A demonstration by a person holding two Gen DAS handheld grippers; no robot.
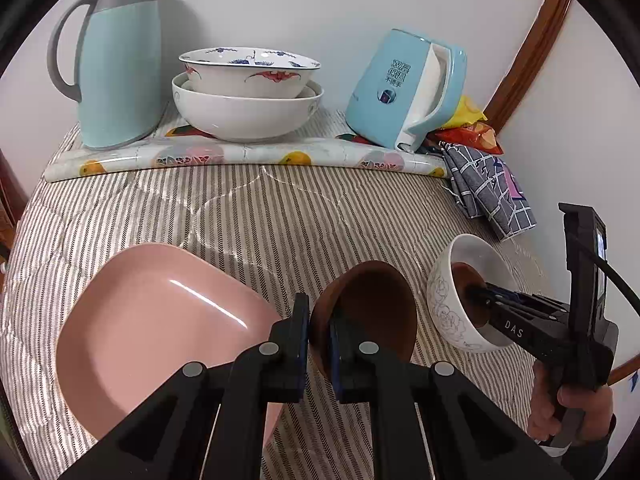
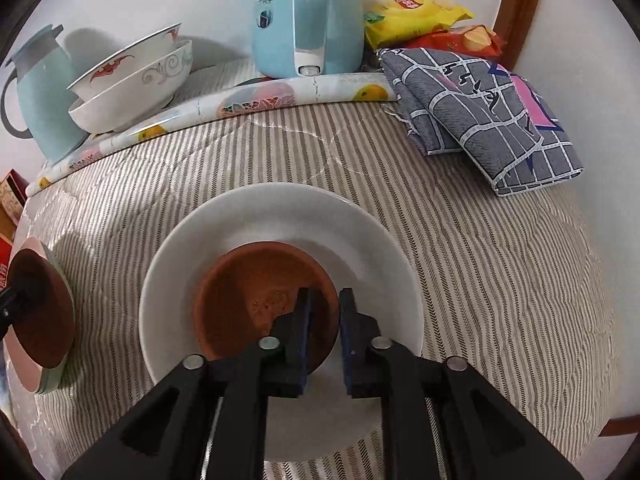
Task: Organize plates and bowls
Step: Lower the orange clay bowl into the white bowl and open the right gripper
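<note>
Left tongs [image 1: 319,330]: clamped on the rim of a brown bowl [image 1: 372,312], held tilted above the striped cloth beside the pink plate [image 1: 160,332].
Right tongs [image 2: 324,320]: jaws slightly apart, straddling the rim of a second brown bowl [image 2: 256,308]; the pads do not visibly press on it. Gripped by a hand [image 1: 560,412].
White bowl [image 2: 280,248]: near the counter's [image 2: 460,280] front edge, right side; holds the second brown bowl. Outside shows a grey line-drawn rose pattern.
Pink plate: squarish with rounded corners, glossy, empty, front left.
Stacked bowls [image 1: 248,92]: back edge, on a fruit-print mat [image 1: 240,156]; a bowl with red and blue motifs nested in a plain white bowl.
Flask [image 1: 116,56]: pale blue with grey handle, back-left corner.
Kettle [image 1: 404,92]: light blue, back right; Chinese characters on its side, too small to read.
Folded cloth [image 2: 488,116]: grey check, right edge.
Snack packets [image 2: 420,16]: yellow and red, back-right corner.
Lettering: "DAS" on the right tongs' body.
</note>
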